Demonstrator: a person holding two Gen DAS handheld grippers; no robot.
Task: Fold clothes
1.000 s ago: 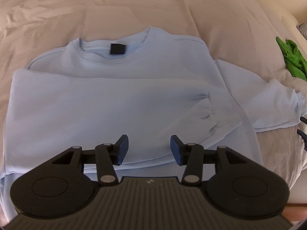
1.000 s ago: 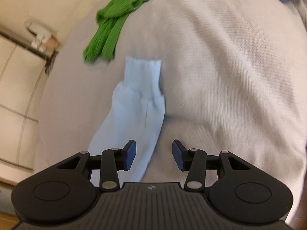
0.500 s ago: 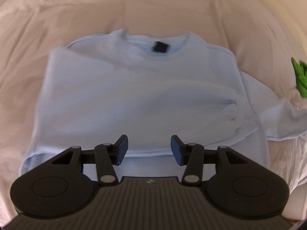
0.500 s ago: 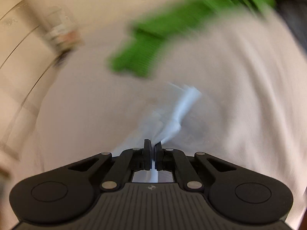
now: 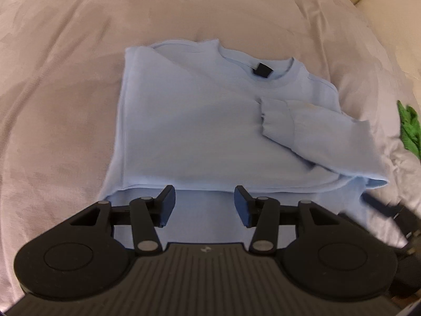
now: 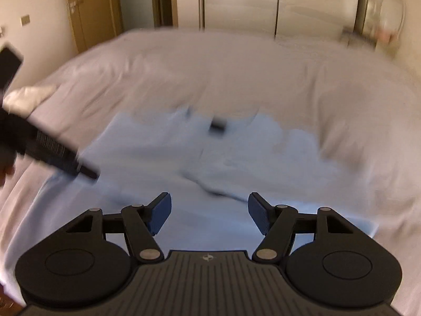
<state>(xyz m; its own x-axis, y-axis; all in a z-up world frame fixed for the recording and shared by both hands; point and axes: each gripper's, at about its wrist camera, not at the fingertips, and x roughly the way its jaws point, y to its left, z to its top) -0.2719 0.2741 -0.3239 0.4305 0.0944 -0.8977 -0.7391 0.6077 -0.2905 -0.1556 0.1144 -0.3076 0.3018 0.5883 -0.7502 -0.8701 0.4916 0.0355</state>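
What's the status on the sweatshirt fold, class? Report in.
Left gripper open, right gripper open, both empty. Light blue sweatshirt flat on bed, both sleeves folded in, cuff on chest. Green garment off to the side, not in the way.

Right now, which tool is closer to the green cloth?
Right. The right tool sits at the light blue sweatshirt's right edge, below the green cloth; the left tool hovers over its hem's middle.

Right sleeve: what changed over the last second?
The right tool closed on the sleeve's cuff, carried the sleeve off the bed onto the sweatshirt, then released it. The left tool stayed open, the green garment untouched.
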